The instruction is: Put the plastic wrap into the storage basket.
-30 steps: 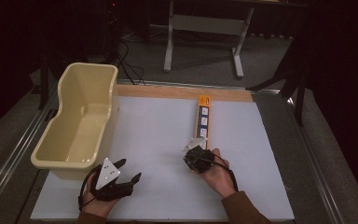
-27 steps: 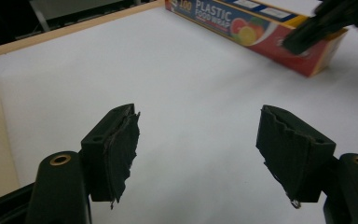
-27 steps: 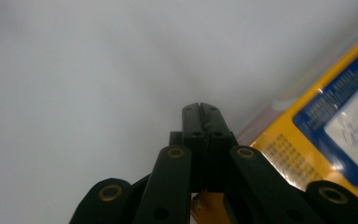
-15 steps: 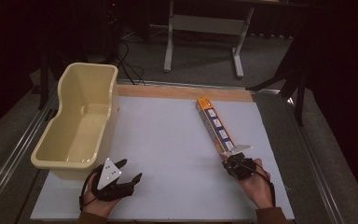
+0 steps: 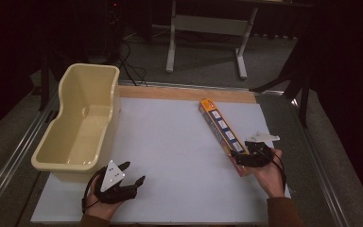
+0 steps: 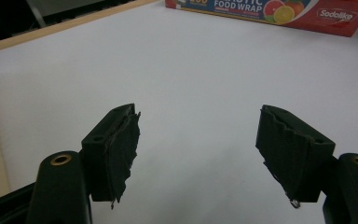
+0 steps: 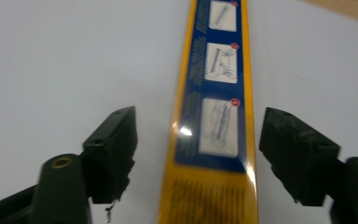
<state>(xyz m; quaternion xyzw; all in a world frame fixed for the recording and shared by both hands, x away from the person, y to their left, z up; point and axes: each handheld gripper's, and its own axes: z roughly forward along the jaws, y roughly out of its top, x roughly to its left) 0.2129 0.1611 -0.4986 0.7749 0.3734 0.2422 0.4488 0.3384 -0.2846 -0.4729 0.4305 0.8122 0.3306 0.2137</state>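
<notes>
At the far left sits the cream plastic tub [image 5: 78,125], a deep, rounded bin with smooth glossy walls and nothing inside it, its near end overlapping the edge of the white board [image 5: 170,151]. It has kept its place over the last second.

Just in front of the tub's near corner rests the left gripper [image 5: 121,182], a grey three-cornered plate on top, its black jaws spread wide over bare board and holding nothing. In the left gripper view the pads [image 6: 123,149] look rough and frayed at their edges. This gripper has not shifted either.

The change lies to the right. A second ago the food wrap box [image 5: 222,132] lay nearly straight up the board with the right gripper at its near end; now the box lies slanted, its far end toward the wooden strip [image 5: 184,93] and its near end swung out toward the right edge. The right gripper [image 5: 251,157] has travelled with that end. Its jaws stand apart on either side of the box, not pressed on it; in the right gripper view [image 7: 200,154] the box runs up between them.

The turn probably sets the box up for a cleaner hold, perhaps for carrying to the tub, with the closing not yet made.

The box is long, slim cardboard, square-edged, yellow-bordered with a blue panel of small white instruction pictures, and shiny enough to catch a glare.
</notes>
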